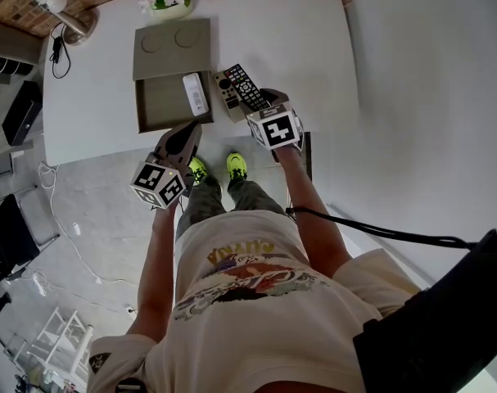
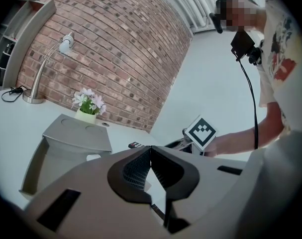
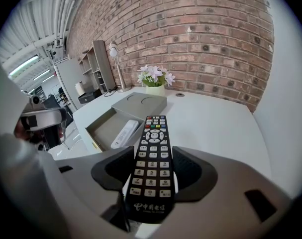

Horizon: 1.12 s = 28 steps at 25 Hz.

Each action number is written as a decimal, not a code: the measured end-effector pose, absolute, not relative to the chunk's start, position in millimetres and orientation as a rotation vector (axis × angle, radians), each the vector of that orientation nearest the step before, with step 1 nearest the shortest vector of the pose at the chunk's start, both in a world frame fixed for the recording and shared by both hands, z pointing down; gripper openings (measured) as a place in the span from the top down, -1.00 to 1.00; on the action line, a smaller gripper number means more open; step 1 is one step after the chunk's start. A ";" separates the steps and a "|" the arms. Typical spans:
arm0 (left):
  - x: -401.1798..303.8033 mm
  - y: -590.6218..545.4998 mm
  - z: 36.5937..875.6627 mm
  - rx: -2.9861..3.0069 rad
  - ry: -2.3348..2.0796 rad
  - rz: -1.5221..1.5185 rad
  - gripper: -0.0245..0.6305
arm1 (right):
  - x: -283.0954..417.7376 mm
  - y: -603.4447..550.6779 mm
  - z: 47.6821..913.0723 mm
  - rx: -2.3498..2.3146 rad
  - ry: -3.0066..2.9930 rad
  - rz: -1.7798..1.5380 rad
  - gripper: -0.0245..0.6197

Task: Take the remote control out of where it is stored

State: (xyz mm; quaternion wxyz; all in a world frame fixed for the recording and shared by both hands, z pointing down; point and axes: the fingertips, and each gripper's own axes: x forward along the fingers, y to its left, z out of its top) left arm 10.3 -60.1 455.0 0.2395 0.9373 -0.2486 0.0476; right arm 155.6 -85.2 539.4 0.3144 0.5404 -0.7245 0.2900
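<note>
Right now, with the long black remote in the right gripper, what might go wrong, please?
The right gripper clamps the long black remote near its bottom end, so the free length may tip or slip. It sits close beside the grey-beige remote on the white table; lowering it could knock that. A drop near the table's edge might reach the floor.

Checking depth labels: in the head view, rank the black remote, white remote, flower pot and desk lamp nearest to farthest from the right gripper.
1. black remote, clamped in the right gripper.
2. white remote, to its left, in the open box.
3. flower pot, far back, left of centre.
4. desk lamp, far-left corner.
</note>
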 end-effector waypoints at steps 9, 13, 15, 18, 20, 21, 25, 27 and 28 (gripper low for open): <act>34.5 -55.0 462.0 2.560 -0.701 0.141 0.91 | 183.4 -85.2 554.0 1.426 -1.909 0.786 0.17; 38.0 -51.9 465.6 2.553 -0.720 0.147 0.91 | 192.2 -87.6 563.1 1.426 -1.908 0.799 0.17; 37.3 -50.0 467.3 2.548 -0.730 0.148 0.91 | 194.3 -89.1 566.1 1.424 -1.907 0.799 0.17; 35.3 -47.0 472.6 2.535 -0.747 0.154 0.91 | 196.9 -90.9 569.4 1.430 -1.900 0.792 0.17; 32.9 -45.5 476.2 2.527 -0.759 0.159 0.91 | 195.5 -91.1 576.3 1.426 -1.906 0.798 0.17; 31.9 -45.1 477.2 2.523 -0.764 0.160 0.91 | 194.9 -91.5 579.6 1.425 -1.908 0.801 0.17; 27.5 -43.7 482.7 2.512 -0.782 0.169 0.91 | 197.4 -94.2 588.0 1.437 -1.900 0.810 0.17; 25.3 -42.7 485.3 2.508 -0.787 0.175 0.91 | 199.3 -95.5 591.7 1.443 -1.896 0.815 0.17; 24.1 -42.6 485.7 2.506 -0.789 0.178 0.91 | 200.1 -96.6 593.1 1.446 -1.894 0.818 0.17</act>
